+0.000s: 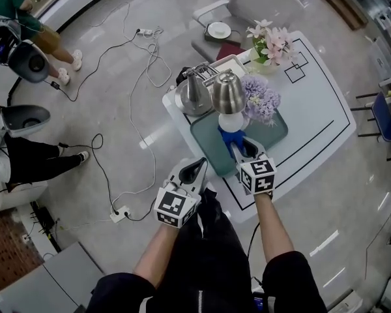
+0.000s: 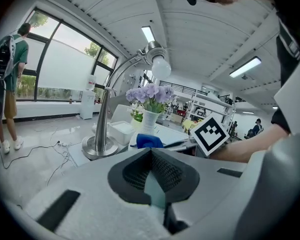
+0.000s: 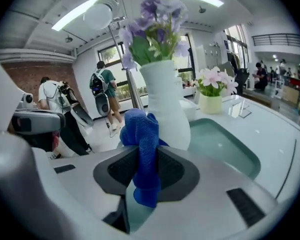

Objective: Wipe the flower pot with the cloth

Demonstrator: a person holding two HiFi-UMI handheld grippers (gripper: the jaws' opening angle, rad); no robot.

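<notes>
Right claw [image 3: 146, 171] clamped on blue cloth [image 3: 141, 134]. Cloth touches white flower pot [image 3: 166, 101], upright on teal tray [image 3: 230, 149], bench [image 1: 319, 103]. Left claw [image 2: 152, 179] closed, empty. Pot likely glossy, top-heavy, fragile: steady near neck. Cloth soft.

The room is bright and evenly lit: daylight enters through the large windows [image 2: 65, 64] and long ceiling lamps [image 3: 80, 11] shine above, so the glossy floor [image 1: 182, 38] carries pale glare and shadows are weak. All three views are wide-angle, with straight lines bending, and both gripper views have dark corners. The blue cloth [image 3: 142, 149] is fairly sharp, while the nearest surfaces at the bottom edges look soft.
</notes>
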